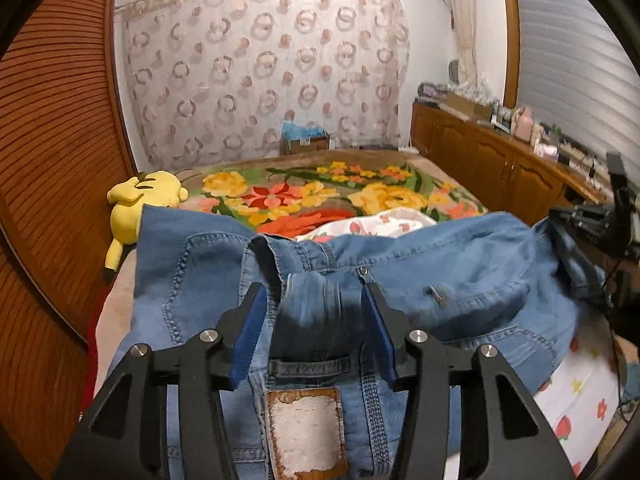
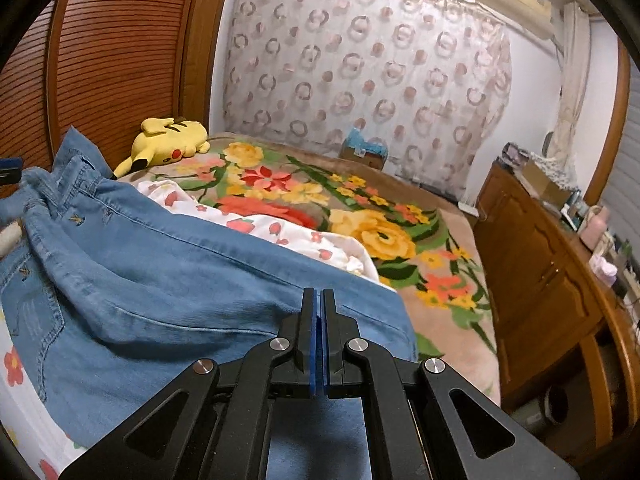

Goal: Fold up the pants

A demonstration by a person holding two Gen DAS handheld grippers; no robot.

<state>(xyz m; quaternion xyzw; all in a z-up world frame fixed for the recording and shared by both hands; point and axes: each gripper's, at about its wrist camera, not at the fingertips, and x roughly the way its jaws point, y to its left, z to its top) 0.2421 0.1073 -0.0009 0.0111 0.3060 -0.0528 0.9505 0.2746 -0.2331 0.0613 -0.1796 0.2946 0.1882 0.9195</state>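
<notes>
Light blue jeans [image 1: 440, 280] lie across the near end of the bed, waistband toward me, with a worn white leather patch [image 1: 306, 432] facing up. My left gripper [image 1: 314, 296] hovers over the waistband, its blue-padded fingers apart on either side of a raised fold of denim and not pressing on it. In the right wrist view the jeans [image 2: 160, 280] stretch from the left toward my right gripper [image 2: 319, 294]. Its fingers are shut flat together at the edge of the folded leg. No cloth shows between the pads.
A floral blanket [image 1: 320, 192] covers the bed, with a white strawberry-print sheet [image 2: 280, 232] under the jeans. A yellow plush toy [image 2: 172, 142] lies at the far left by the slatted wooden door [image 1: 52, 160]. A cluttered wooden cabinet [image 2: 540, 272] runs along the right.
</notes>
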